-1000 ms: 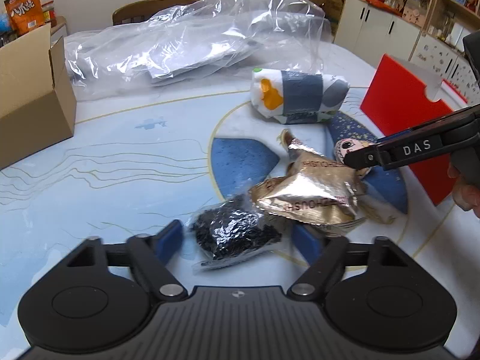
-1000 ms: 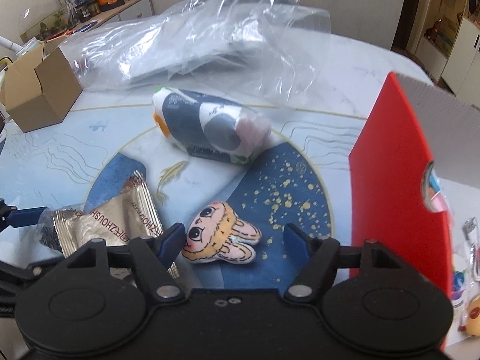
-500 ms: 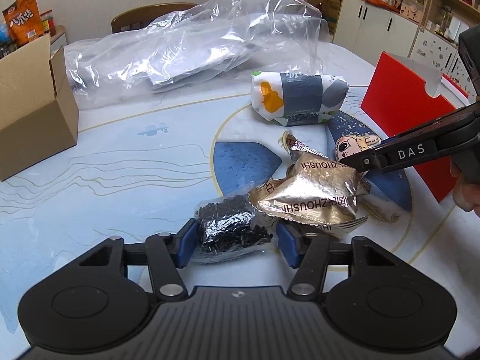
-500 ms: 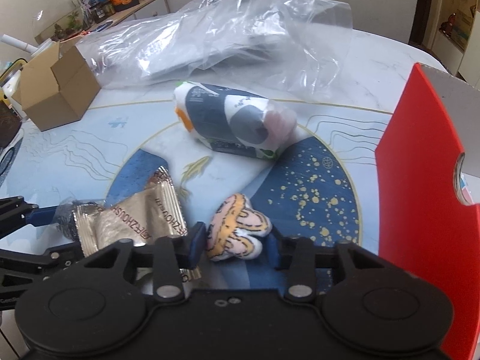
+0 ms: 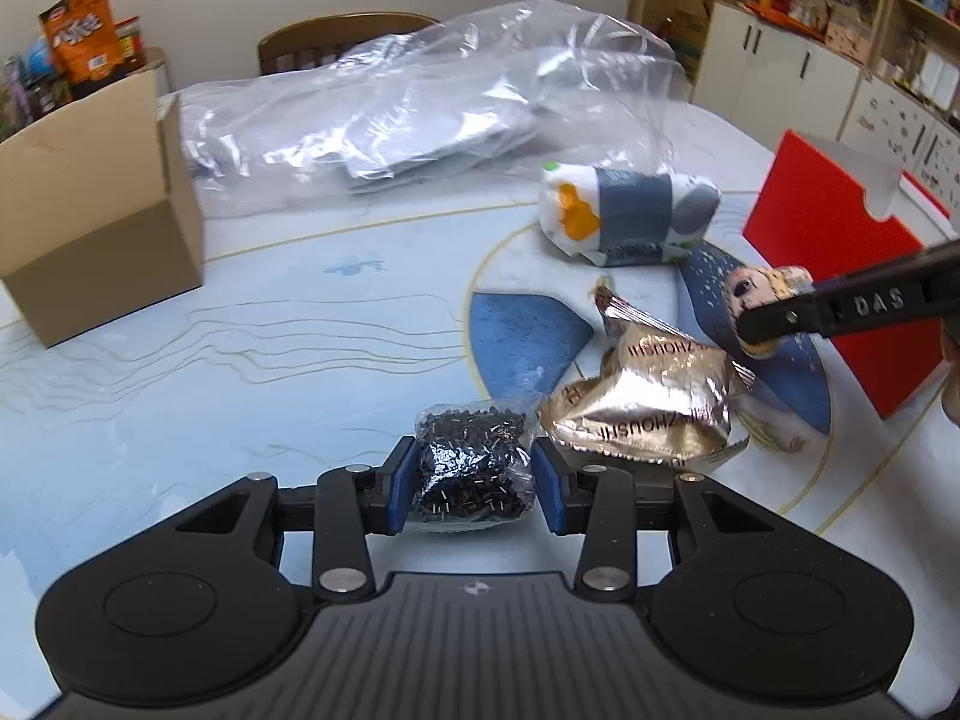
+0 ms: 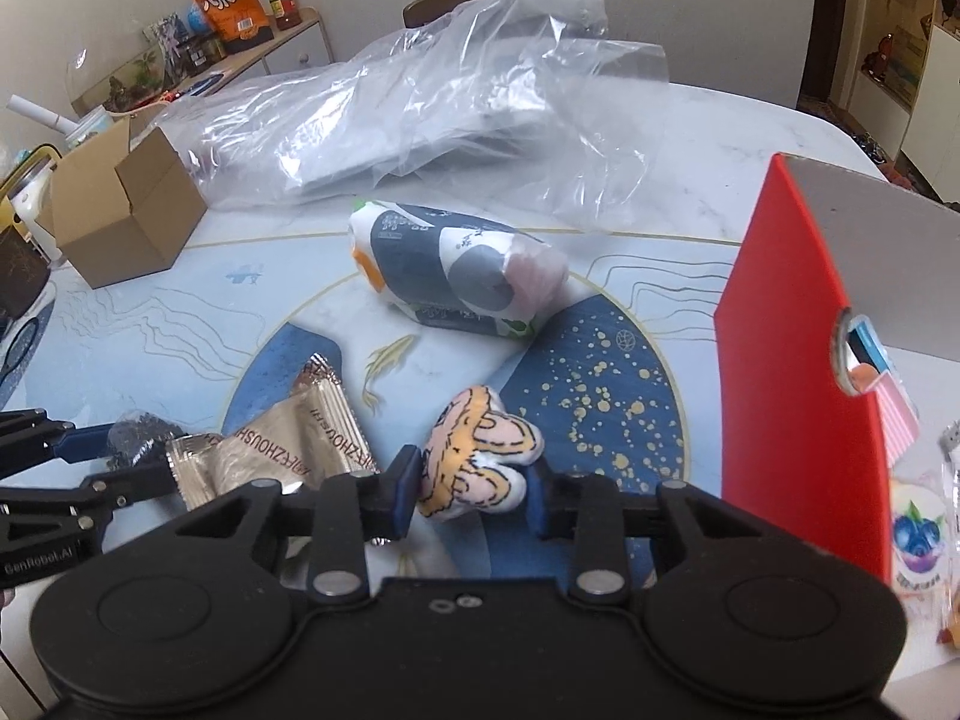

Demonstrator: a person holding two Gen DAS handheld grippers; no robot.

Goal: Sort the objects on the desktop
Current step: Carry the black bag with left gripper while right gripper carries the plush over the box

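A small clear bag of black beads [image 5: 468,438] lies on the table's near side, and my left gripper [image 5: 474,492] is shut on it, both blue pads pressing its sides. To its right, a gold snack packet [image 5: 648,402] touches the bag. My right gripper [image 6: 473,495] is shut on a plush bunny [image 6: 480,456], which stands tilted on edge between the pads. The left wrist view shows the bunny's face [image 5: 759,288] behind the right gripper's black finger [image 5: 840,306]. The bead bag [image 6: 135,438] and gold packet [image 6: 300,444] appear at the left of the right wrist view.
A patterned tissue pack [image 6: 450,276] lies beyond the bunny. An open red box [image 6: 792,360] stands at the right, with small packets beside it. A large clear plastic bag [image 5: 420,108] covers the far side. An open cardboard box [image 5: 96,210] stands far left.
Both grippers have closed: the left on the bead bag, the right on the plush bunny, which tipped from lying flat up onto its edge.
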